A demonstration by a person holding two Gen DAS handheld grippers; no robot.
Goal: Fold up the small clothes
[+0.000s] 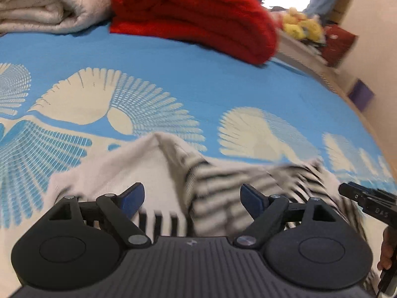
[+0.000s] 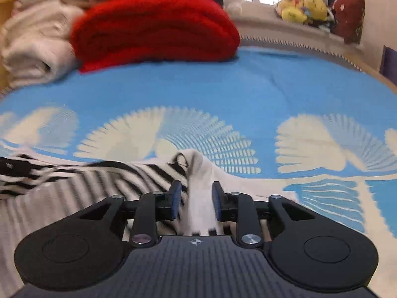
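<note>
A small black-and-white striped garment with a plain white part (image 1: 139, 168) lies bunched on the blue bedspread, just ahead of my left gripper (image 1: 192, 198). The left gripper's blue pads (image 1: 131, 198) stand wide apart over the cloth and hold nothing. In the right wrist view the same garment (image 2: 119, 176) stretches off to the left. My right gripper (image 2: 196, 198) is shut on a raised white fold of the garment (image 2: 198, 173). The right gripper's body also shows at the right edge of the left wrist view (image 1: 367, 201).
The blue bedspread with cream fan patterns (image 1: 198, 82) covers the bed. A folded red blanket (image 1: 193, 15) and folded cream blankets (image 1: 44, 7) lie at the far side. Yellow plush toys (image 2: 302, 7) and a red bag sit on a ledge at the far right.
</note>
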